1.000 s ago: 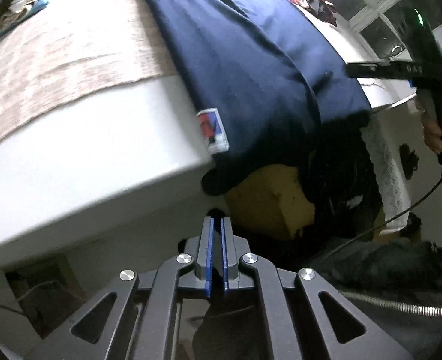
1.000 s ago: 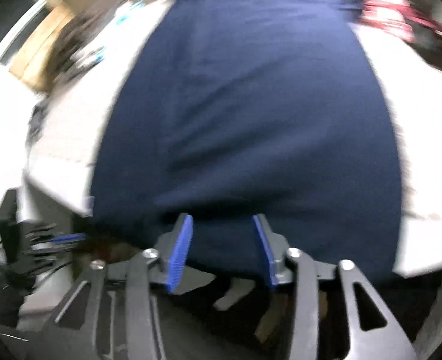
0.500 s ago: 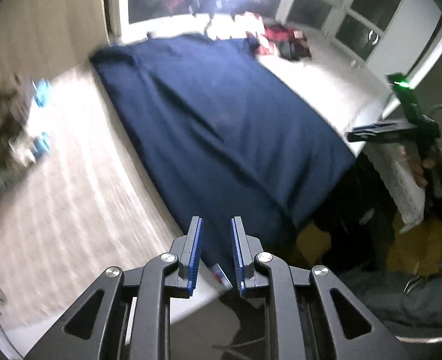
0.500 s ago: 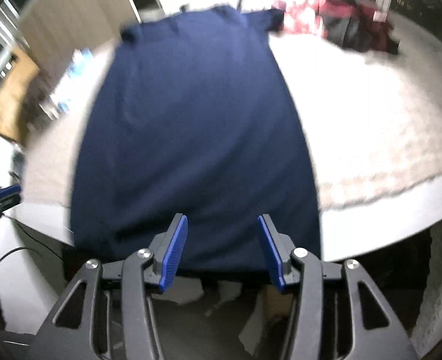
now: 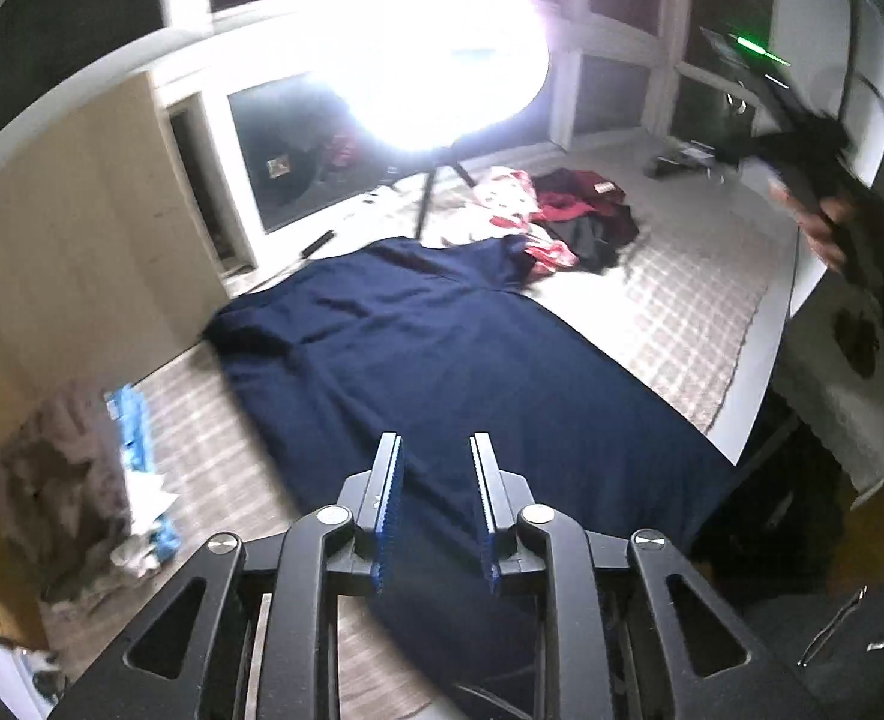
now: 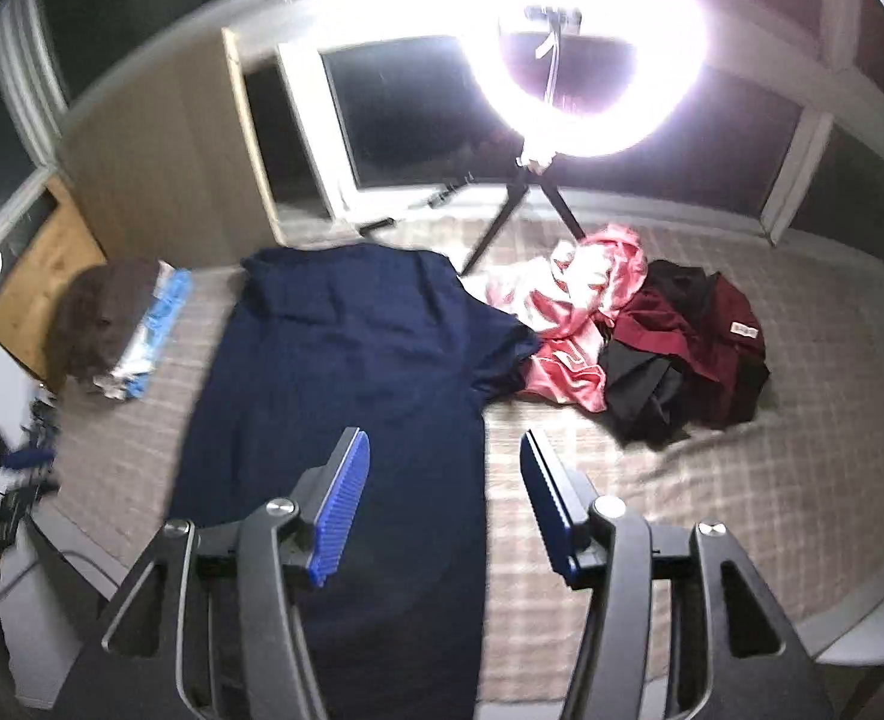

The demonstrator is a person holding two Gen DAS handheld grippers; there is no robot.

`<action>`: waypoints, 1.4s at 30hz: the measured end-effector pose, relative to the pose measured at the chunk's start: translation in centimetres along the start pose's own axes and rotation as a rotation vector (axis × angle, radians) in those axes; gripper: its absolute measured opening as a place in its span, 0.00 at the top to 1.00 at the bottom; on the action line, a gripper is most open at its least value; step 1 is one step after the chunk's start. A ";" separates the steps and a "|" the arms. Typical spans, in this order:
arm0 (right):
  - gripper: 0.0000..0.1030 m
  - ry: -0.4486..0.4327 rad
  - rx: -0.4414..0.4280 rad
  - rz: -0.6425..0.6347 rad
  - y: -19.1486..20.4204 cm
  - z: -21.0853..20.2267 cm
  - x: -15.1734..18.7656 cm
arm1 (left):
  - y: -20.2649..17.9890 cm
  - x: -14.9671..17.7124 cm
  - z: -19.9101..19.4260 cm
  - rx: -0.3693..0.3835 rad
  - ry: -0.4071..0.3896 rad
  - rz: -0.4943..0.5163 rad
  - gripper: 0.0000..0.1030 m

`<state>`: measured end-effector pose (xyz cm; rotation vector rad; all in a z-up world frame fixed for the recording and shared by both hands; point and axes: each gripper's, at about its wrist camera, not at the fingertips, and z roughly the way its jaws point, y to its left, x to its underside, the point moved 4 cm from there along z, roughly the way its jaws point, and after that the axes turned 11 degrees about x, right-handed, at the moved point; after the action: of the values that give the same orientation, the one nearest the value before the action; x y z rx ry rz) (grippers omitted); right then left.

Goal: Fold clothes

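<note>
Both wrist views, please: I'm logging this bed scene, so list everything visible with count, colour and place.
shirt: one, navy, spread flat along the bed, near end over the edge
garment: one, pink, crumpled beside the shirt's sleeve
garment: one, dark red, crumpled, touching the pink one
garment: one, black, against the dark red one
bedspread: one, beige check, under everything
ring light: one, white glare, on a black tripod at the far side
brown heap: one, far left corner
blue-and-white packet: one, beside the heap
left gripper: black with blue pads, open, over the shirt
right gripper: same colours, open, over the shirt's edge
hand: one, holding the right gripper's handle
</note>
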<state>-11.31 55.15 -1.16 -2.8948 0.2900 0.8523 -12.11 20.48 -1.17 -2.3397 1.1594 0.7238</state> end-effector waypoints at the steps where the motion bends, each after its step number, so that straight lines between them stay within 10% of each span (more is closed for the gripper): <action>1: 0.49 0.020 -0.028 -0.003 -0.6 0.8 -0.3 | -1.0 -0.3 1.0 0.010 0.012 0.003 0.79; 7: 0.43 0.028 -0.032 -0.136 -4.6 4.3 -3.5 | -4.0 -1.0 5.3 0.037 0.078 -0.067 0.75; 15: 0.38 0.191 -0.073 -0.118 -6.4 19.8 -4.5 | -4.7 -4.1 15.7 0.015 0.189 -0.145 0.74; 21: 0.38 0.296 -0.234 0.019 -6.7 26.0 -3.8 | -0.3 -4.6 23.0 -0.036 0.314 -0.204 0.74; 26: 0.39 0.335 -0.203 0.037 -6.2 28.4 -3.9 | 2.9 -5.1 27.3 -0.030 0.385 -0.229 0.74; 28: 0.54 0.326 -0.212 0.040 -6.0 28.2 -3.9 | 4.1 -5.8 28.3 -0.019 0.382 -0.235 0.74; 30: 0.91 0.318 -0.218 0.046 -5.9 27.9 -3.9 | 5.3 -6.6 29.1 -0.004 0.379 -0.244 0.74; 42: 0.94 0.235 -0.154 0.021 -5.0 24.9 -5.0 | 12.1 -17.3 35.2 0.139 0.256 -0.260 0.74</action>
<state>-27.44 64.74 -19.03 -3.1457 0.2864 0.5585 -40.07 44.43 -19.34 -2.4514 0.9435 0.2511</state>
